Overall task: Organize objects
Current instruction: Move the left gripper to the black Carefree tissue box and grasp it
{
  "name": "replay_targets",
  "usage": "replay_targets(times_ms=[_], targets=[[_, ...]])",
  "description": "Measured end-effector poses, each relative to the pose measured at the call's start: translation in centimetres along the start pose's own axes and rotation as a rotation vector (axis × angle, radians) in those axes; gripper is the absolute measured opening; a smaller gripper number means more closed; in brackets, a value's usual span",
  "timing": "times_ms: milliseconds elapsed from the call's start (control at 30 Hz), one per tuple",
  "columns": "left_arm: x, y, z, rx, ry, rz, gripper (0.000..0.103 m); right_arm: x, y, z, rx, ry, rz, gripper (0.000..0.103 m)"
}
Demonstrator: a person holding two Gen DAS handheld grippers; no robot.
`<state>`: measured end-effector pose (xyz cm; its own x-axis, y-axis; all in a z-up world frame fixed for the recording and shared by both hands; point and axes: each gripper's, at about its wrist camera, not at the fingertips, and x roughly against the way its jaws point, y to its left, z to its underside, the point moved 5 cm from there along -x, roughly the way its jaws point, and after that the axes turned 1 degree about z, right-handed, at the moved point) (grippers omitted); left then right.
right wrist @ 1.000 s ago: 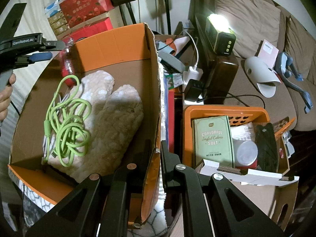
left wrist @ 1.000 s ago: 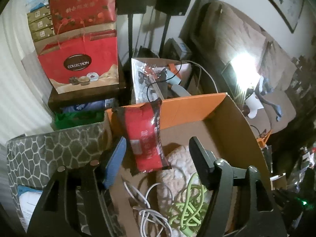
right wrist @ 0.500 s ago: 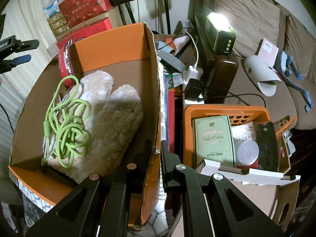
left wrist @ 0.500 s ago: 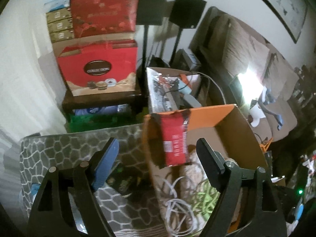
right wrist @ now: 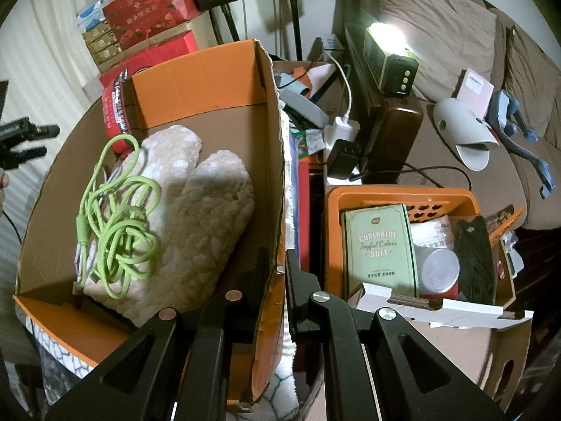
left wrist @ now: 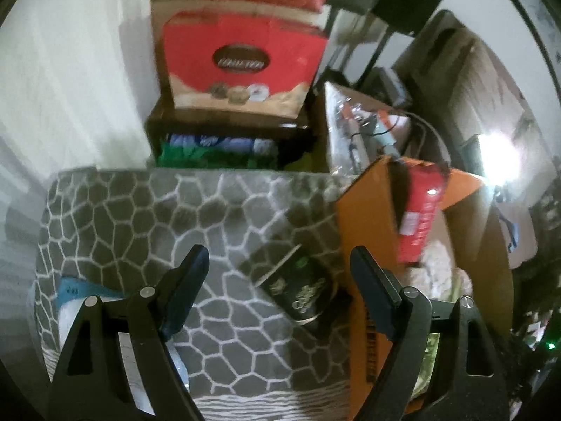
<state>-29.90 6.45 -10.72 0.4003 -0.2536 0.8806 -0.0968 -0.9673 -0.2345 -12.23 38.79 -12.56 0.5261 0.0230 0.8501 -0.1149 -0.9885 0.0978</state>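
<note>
Grey honeycomb-patterned fabric (left wrist: pixel 147 231) fills the middle of the left wrist view. Right of it stands the orange-lined cardboard box (right wrist: pixel 210 80), holding a fuzzy beige mitten (right wrist: pixel 196 210), a green cable (right wrist: pixel 119 221) and a red packet (left wrist: pixel 419 221) against its wall. The right gripper (right wrist: pixel 278 273) fingers pinch the box wall; the left gripper (left wrist: pixel 277 277) fingers spread wide above a dark tin (left wrist: pixel 301 289) at lower centre.

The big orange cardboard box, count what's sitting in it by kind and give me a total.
Inside the big orange cardboard box, right wrist view:
Fuzzy beige mitten: 1
Lime green coiled cable: 1
White cable, mostly hidden under the green one: 1
Red snack packet leaning in the far corner: 1
Total: 4
</note>
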Motion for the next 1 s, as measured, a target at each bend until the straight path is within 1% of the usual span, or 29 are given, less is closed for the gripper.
replay_targets(times_ms=[67,133,233,300,400,500,533,633,667,800,867,1000], targets=[[-0.9,0.7,0.5,0.016,0.025,0.0,0.081,0.0,0.0,0.0,0.001,0.0,0.001,0.008],[-1.7,1.0,1.1,0.025,0.045,0.018,0.08,0.0,-0.1,0.0,0.001,0.0,0.001,0.008],[-2.4,1.0,1.6,0.001,0.06,0.053,0.08,0.0,-0.1,0.0,0.001,0.0,0.001,0.008],[-2.5,0.4,2.0,-0.072,0.056,0.087,0.08,0.0,-0.1,0.0,0.001,0.001,0.0,0.008],[-2.2,-0.5,2.5,-0.178,0.046,0.114,0.08,0.0,-0.1,0.0,0.001,0.001,0.001,0.008],[-2.1,-0.9,3.1,-0.265,0.058,0.17,0.081,0.0,-0.1,0.0,0.001,0.0,0.001,0.008],[-2.1,-1.0,3.3,-0.295,0.059,0.178,0.083,0.0,-0.1,0.0,0.001,0.0,0.001,0.008],[-1.9,-1.2,4.0,-0.393,0.03,0.17,0.084,0.0,-0.1,0.0,0.001,0.0,0.001,0.008],[-1.8,-1.4,4.3,-0.422,0.024,0.178,0.084,0.0,-0.1,0.0,0.002,0.001,0.002,0.008],[-2.1,-2.1,5.6,-0.53,0.036,0.202,0.084,-0.1,-0.1,0.2,0.005,0.001,0.006,0.009],[-2.4,-2.7,6.1,-0.568,0.043,0.201,0.084,-0.3,-0.3,0.2,0.003,0.002,0.007,0.009],[-3.2,-3.5,6.4,-0.616,0.058,0.167,0.084,-0.2,-0.3,0.3,0.003,0.003,0.006,0.009]])
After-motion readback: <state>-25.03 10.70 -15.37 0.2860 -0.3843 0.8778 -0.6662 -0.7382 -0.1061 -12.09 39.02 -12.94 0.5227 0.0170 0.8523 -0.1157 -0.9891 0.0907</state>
